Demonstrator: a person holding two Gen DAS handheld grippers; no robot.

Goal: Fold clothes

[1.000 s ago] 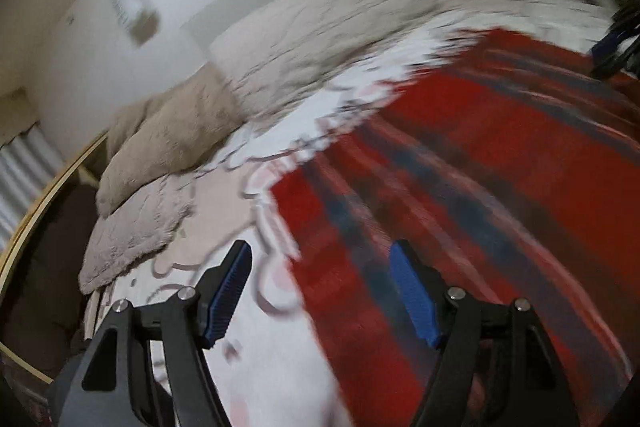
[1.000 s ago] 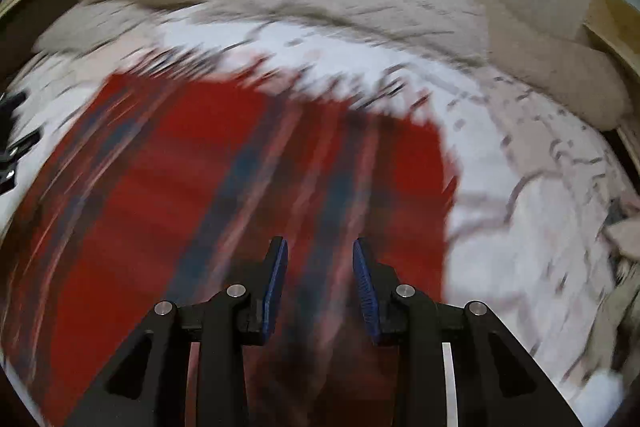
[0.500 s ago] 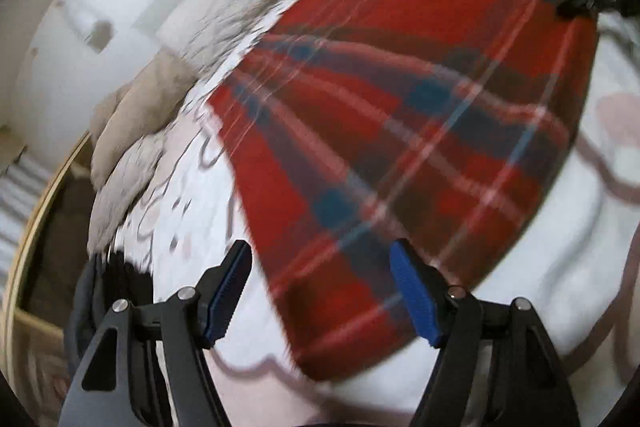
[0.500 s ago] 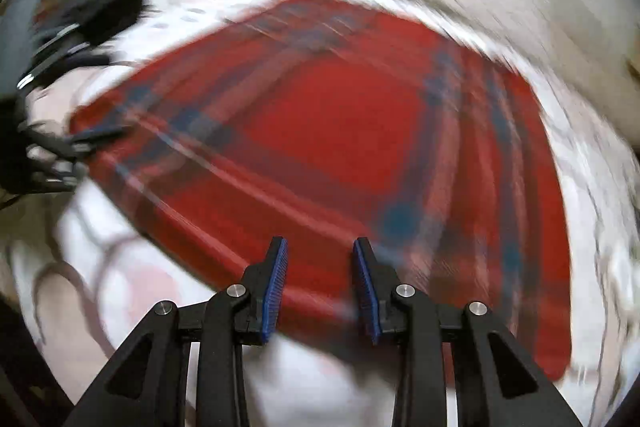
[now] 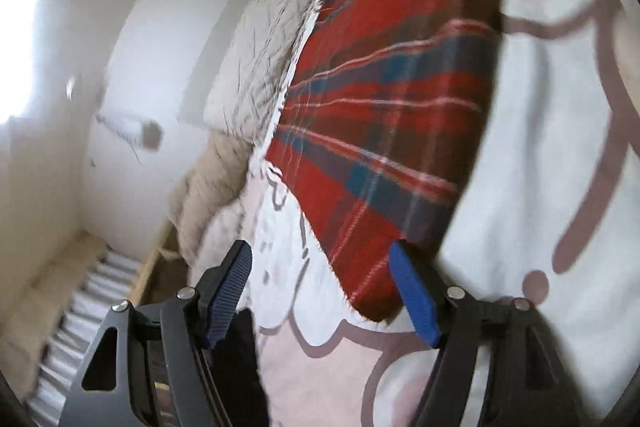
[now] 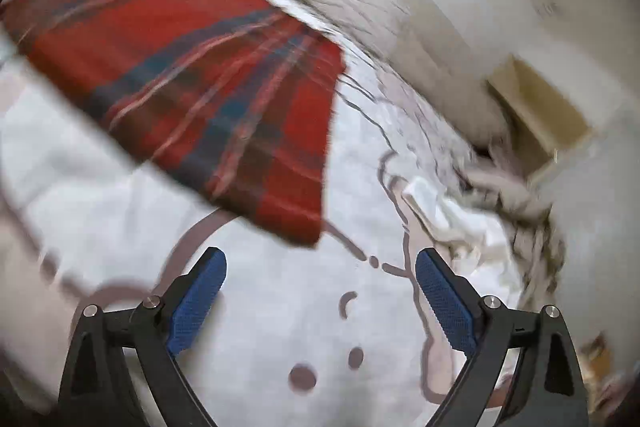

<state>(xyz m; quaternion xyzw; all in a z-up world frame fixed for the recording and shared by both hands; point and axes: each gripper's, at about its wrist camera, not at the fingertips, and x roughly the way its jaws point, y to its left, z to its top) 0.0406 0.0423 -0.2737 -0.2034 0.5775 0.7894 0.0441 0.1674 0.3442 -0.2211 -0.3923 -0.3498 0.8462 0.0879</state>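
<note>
Ahead of both spread claws, left claw (image 5: 326, 293), right claw (image 6: 320, 301), folded plaid cloth (image 5: 384, 123) on bed.

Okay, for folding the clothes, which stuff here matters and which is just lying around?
For the job:
red plaid cloth
left gripper, open
right gripper, open

Lying about:
printed white bedsheet
beige fluffy pillows
crumpled white fabric

Home bedroom. A bed (image 5: 540, 155) under a white sheet with pink cartoon outlines. Beige pillows (image 5: 208, 187) and a quilted cream cover (image 5: 256, 59) heaped along its far edge against a plain white wall (image 5: 132, 59). Light wooden frame (image 6: 540, 111) at the corner.
</note>
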